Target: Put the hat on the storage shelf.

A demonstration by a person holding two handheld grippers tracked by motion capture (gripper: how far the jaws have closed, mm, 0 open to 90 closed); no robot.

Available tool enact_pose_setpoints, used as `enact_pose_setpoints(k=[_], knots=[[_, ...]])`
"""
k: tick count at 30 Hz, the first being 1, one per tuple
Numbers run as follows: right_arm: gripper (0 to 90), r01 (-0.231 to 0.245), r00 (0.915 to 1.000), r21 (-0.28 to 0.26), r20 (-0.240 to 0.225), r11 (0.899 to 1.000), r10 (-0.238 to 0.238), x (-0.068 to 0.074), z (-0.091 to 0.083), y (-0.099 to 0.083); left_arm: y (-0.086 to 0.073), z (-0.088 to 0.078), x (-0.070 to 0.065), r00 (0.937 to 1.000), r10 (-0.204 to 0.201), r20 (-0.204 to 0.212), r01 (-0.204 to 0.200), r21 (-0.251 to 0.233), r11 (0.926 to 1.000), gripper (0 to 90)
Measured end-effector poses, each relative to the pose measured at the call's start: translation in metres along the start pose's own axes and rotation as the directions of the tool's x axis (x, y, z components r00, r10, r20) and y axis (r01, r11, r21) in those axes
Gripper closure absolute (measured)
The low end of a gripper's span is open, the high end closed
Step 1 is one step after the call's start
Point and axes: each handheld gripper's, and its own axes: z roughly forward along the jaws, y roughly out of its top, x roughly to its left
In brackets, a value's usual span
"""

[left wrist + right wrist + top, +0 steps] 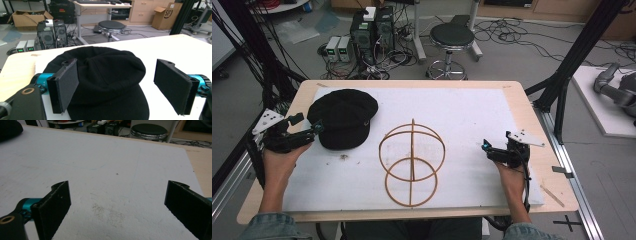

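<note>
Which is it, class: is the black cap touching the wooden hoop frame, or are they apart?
Apart. The high view shows a strip of white mat between the black cap and the wooden hoop frame.

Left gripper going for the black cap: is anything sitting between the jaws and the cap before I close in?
Nothing visible does. The left gripper is open with the black cap directly ahead between its jaws, on the white mat. The wooden hat frame stands off to the cap's side, out of that path.

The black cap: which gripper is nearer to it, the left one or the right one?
Left. The left gripper is right at the black cap, jaws open before it. The right gripper is far across the table, beyond the wooden frame.
</note>
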Motion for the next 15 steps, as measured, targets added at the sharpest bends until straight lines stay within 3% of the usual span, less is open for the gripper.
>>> enact_pose_setpoints(k=[7,15], knots=[[6.4,0.003,1.0000,0.000,-0.001,1.000,-0.003,0.000,0.000,0.000,0.013,0.021,0.001,0.9996,0.024,-0.013,-0.024,0.019,0.9995,20.2],[6.4,0.004,1.0000,0.015,0.000,1.000,-0.004,0.000,0.000,-0.001,0.022,0.048,0.006,0.9995,0.019,-0.025,-0.018,0.021,0.9996,20.8]])
